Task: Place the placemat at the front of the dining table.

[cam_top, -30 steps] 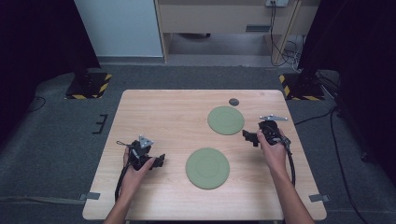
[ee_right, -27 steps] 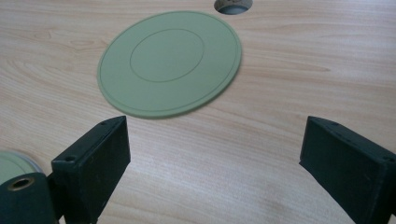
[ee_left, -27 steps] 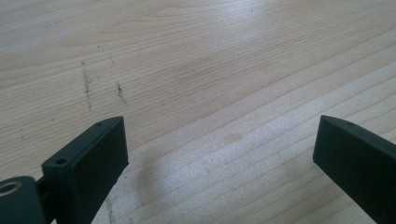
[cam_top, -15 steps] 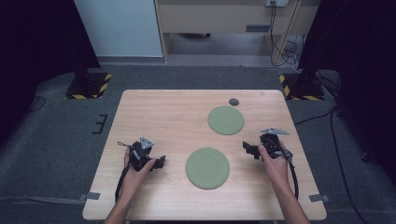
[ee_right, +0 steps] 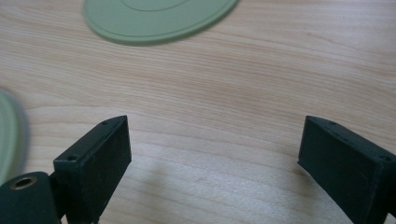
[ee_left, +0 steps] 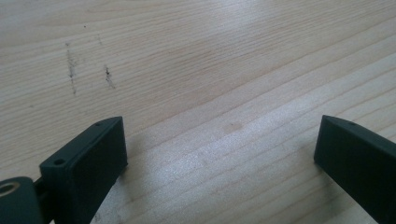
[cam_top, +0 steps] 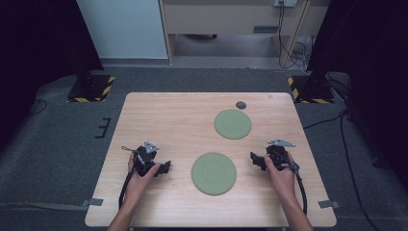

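On the table (cam_top: 168, 120), right hand-held gripper (cam_top: 255, 160) wide open, empty, near green disc (cam_top: 213, 173)

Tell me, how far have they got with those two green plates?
Hardly begun, by the look of it. Both green plates lie flat and apart on the table: the far plate and the near plate. Nothing is in hand: the left gripper and the right gripper rest low at either side of the near plate, jaws open and empty. Any grasping or moving of a plate is not yet done.
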